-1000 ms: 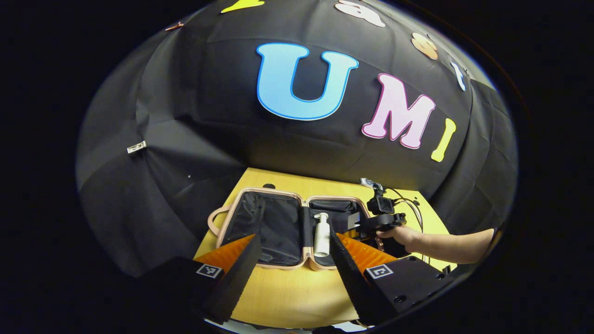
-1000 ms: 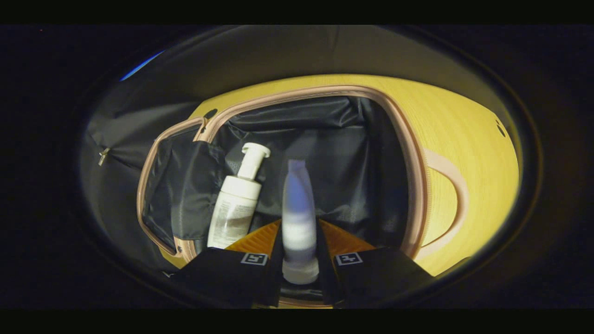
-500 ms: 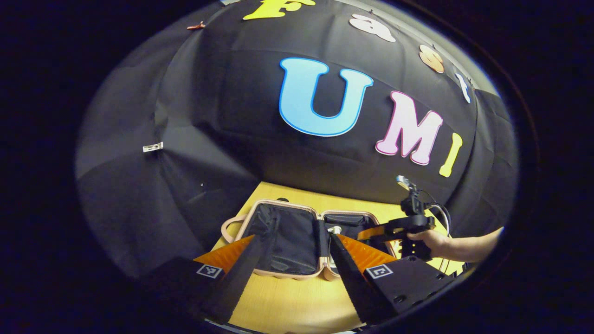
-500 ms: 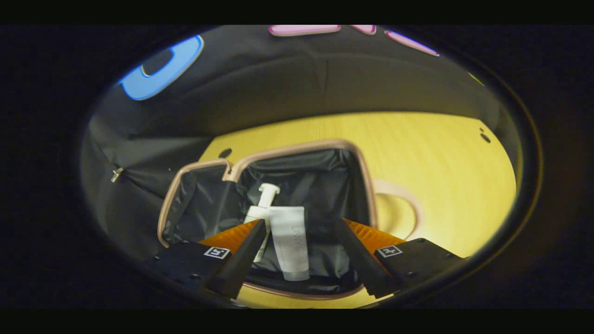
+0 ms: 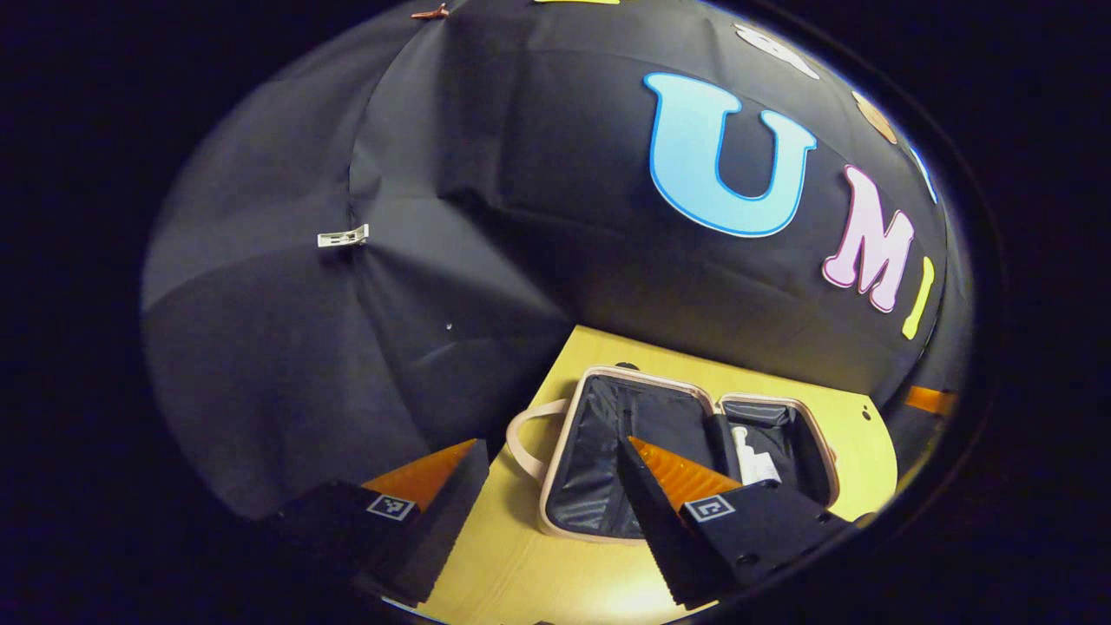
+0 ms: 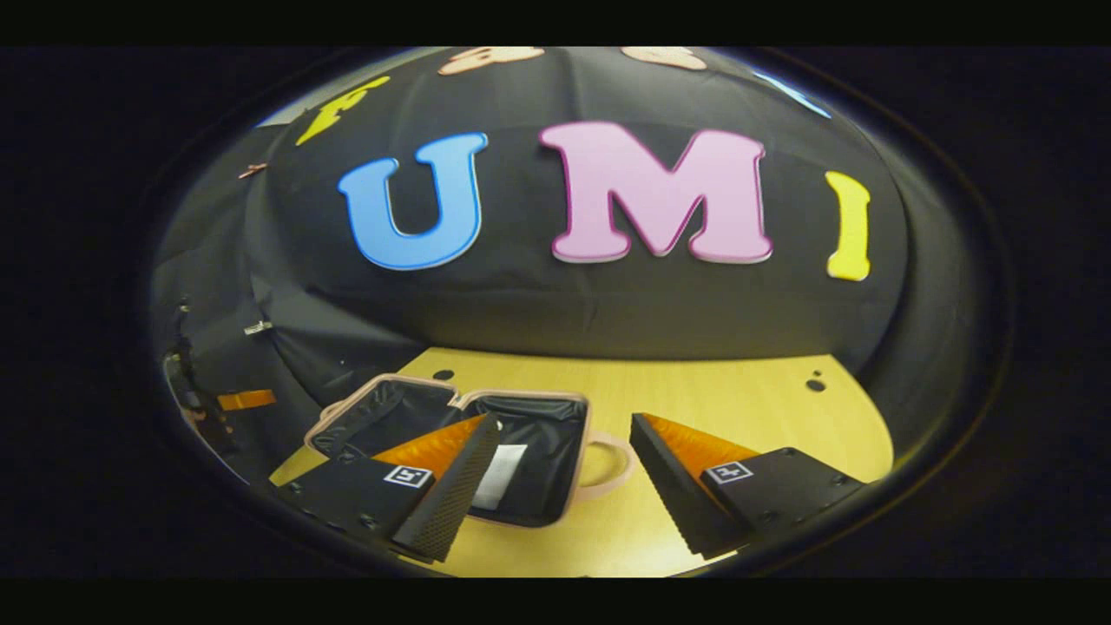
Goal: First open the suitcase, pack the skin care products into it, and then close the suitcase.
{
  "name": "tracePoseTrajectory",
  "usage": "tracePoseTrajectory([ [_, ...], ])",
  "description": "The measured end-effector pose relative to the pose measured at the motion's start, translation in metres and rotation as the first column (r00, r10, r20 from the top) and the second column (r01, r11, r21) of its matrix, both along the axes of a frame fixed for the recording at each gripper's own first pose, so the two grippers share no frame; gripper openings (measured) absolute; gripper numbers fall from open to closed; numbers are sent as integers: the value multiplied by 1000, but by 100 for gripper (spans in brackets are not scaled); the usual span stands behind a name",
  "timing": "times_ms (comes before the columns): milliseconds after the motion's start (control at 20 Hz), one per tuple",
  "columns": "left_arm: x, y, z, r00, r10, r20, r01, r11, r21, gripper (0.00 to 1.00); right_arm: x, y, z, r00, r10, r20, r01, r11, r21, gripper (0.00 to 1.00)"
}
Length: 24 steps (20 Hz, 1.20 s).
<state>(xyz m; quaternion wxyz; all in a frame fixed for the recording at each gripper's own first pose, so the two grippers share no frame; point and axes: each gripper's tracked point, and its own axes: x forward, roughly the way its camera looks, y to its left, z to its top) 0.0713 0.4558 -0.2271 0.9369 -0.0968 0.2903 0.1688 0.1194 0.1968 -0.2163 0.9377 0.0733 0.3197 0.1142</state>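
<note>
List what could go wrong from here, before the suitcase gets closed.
1. The suitcase lies fully open, and the left gripper is open with nothing held; folding the lid half over could slide the case across the table.
2. The pump bottle and the tube lie loose in one half, so they may roll or catch in the rim on closing.
3. The right gripper is open beside the case, near the handle, and might snag it.
</note>
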Motion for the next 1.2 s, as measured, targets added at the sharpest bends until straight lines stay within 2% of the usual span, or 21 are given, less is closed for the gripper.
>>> tracePoseTrajectory([
  [150, 27, 16, -27, 999, -17, -44, 17, 1000, 0, 96, -13, -34, 46, 996, -39, 83, 42, 998, -35, 97],
  [250, 36, 36, -51, 992, 19, -122, -18, 1000, 9, 96, -25, -56, 64, 992, -23, 121, 38, 992, -123, 97],
  [350, 48, 47, -76, 985, 26, -173, -33, 999, -35, 97, -35, -77, 91, 985, 21, 174, 19, 974, -227, 98],
  [450, 53, 54, -98, 973, 24, -230, -48, 994, -101, 96, -41, -86, 113, 974, 27, 224, 35, 962, -271, 98],
  [550, 61, 68, -114, 962, 35, -271, -72, 989, -131, 97, -48, -91, 125, 970, 29, 242, 46, 953, -298, 96],
  [750, 68, 80, -156, 922, 34, -385, -106, 981, -165, 97, -56, -91, 118, 978, -9, 208, 66, 960, -273, 96],
  [800, 66, 80, -166, 912, 23, -410, -103, 980, -173, 97, -57, -92, 116, 979, -7, 202, 65, 958, -281, 94],
  [950, 61, 86, -189, 880, 7, -475, -101, 980, -172, 97, -65, -89, 104, 986, 2, 167, 46, 959, -281, 96],
  [1100, 66, 85, -194, 882, -9, -471, -114, 966, -231, 95, -74, -91, 92, 993, -40, 113, 65, 971, -229, 97],
  [1150, 68, 79, -197, 879, -25, -476, -117, 957, -265, 85, -77, -93, 88, 994, -53, 97, 73, 972, -222, 97],
  [1200, 69, 73, -197, 882, -41, -469, -119, 945, -306, 82, -77, -96, 85, 994, -60, 90, 79, 972, -222, 97],
])
